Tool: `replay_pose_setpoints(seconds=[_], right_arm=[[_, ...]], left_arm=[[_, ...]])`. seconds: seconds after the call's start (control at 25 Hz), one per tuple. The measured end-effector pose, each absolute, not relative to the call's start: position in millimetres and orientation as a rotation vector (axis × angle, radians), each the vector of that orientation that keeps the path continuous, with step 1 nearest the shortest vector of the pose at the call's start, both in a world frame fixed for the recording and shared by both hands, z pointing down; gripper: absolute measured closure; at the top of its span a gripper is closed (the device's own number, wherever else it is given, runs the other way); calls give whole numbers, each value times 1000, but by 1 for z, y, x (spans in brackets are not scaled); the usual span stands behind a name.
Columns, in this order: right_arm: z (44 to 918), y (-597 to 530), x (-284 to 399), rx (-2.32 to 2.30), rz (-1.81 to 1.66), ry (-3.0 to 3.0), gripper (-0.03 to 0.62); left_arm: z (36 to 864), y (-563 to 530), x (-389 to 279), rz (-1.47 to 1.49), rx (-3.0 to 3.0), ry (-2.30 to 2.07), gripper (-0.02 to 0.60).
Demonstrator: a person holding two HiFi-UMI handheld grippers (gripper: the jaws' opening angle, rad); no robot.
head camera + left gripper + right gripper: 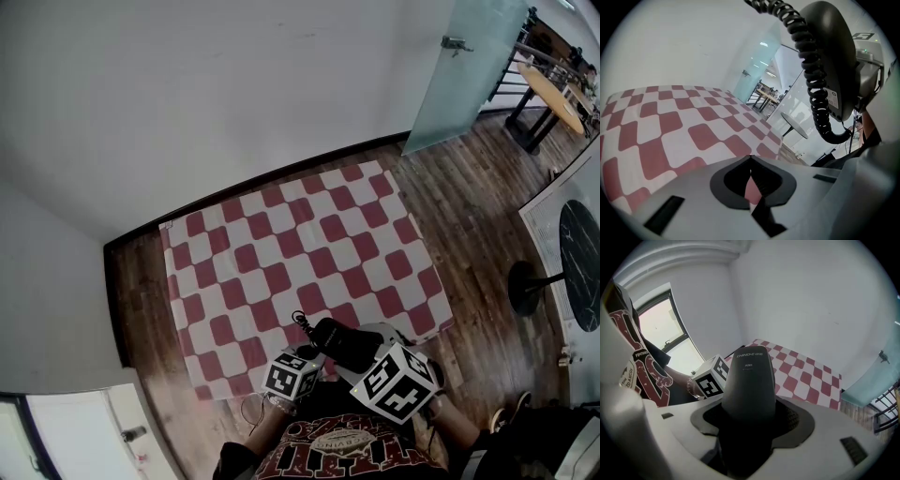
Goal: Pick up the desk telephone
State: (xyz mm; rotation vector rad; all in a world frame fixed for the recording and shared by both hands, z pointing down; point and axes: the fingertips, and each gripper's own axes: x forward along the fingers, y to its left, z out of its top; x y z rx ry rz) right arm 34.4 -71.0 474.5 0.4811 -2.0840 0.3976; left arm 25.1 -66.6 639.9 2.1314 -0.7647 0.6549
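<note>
Right gripper (750, 425): jaws clamped on the black telephone handset (750, 380). The pads pressed on both of its sides, and its rounded end stuck out well past the jaws, printed face toward the camera.

Left gripper (751, 185): jaws together, with only a thin slit between them. A strip of the red-and-white checked cloth (300, 244) showed through the slit.

Handset position: held in the air over the near edge of the cloth, close in front of my torso. In the head view it lay between the two marker cubes. From the left gripper view it stood high and to the right. Its coiled cord (811, 70) ran down along its side and looped under its lower end.

The cloth lay flat on the wood floor (469, 206), near the white wall (234, 84).
</note>
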Motion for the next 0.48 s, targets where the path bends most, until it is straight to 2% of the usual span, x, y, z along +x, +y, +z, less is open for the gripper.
replay_pose_setpoints(seconds=[0.48], right_arm=[[477, -68, 33, 466, 393, -2078, 307]], left_arm=[[641, -66, 23, 649, 2119, -762, 572]])
